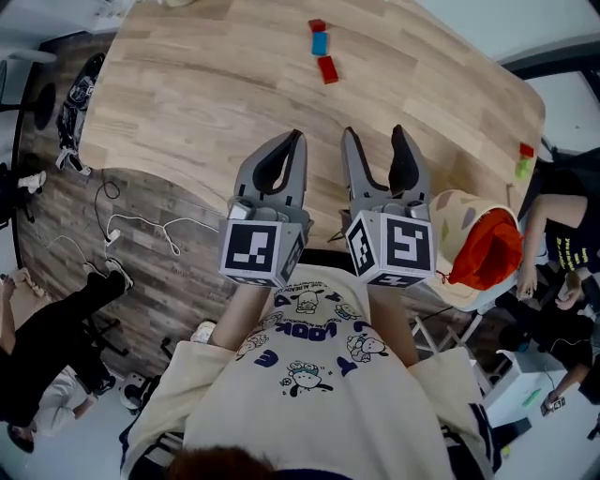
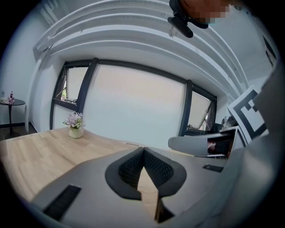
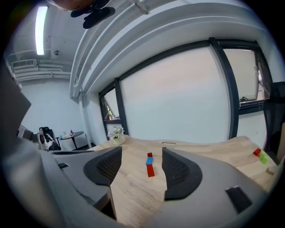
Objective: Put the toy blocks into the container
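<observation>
I have both grippers side by side over the near edge of the table (image 1: 187, 103) with nothing carried, so I judge this to be the approach to a first pick; the left gripper (image 1: 298, 141) has its jaws tip to tip with nothing between them; the right gripper (image 1: 373, 131) has its jaws well apart and empty, and its own view frames a row of three blocks through the gap; that row lies at 12 o'clock, far across the table: a small red block (image 1: 317, 25), a blue block (image 1: 320, 43) just beside it, and a longer red block (image 1: 327, 68) nearest me; a red piece (image 1: 526, 150) and a green piece (image 1: 521, 168) sit at 2 o'clock by the table's right edge; the container (image 1: 483, 248), a cream bin with orange lining as I judge it, is at 3 o'clock just beside the right gripper, though I cannot tell what it rests on; next the right gripper needs to reach forward along 12 o'clock, sink to the tabletop and straddle the longer red block squarely before closing; the left must open before it can help
</observation>
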A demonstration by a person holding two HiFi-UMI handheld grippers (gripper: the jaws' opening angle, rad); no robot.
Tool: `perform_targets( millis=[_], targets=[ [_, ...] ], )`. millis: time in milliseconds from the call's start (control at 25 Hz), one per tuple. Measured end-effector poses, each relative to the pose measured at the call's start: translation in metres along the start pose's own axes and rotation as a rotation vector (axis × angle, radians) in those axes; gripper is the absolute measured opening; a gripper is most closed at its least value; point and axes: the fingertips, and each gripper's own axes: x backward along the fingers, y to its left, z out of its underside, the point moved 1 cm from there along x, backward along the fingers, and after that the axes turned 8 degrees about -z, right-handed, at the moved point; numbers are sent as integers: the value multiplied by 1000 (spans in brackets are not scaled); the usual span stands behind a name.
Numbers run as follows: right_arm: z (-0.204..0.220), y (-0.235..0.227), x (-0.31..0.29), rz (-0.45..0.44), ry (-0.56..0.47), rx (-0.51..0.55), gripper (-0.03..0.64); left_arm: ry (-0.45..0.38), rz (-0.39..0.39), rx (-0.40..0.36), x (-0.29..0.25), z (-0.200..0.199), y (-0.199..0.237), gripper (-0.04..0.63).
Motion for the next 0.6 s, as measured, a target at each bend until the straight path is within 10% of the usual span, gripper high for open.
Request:
perform_targets(
  millis=[600],
  targets=[
    [25, 3, -88, 25, 103, -9, 275, 82, -8, 34, -56, 9, 69, 31]
  ],
)
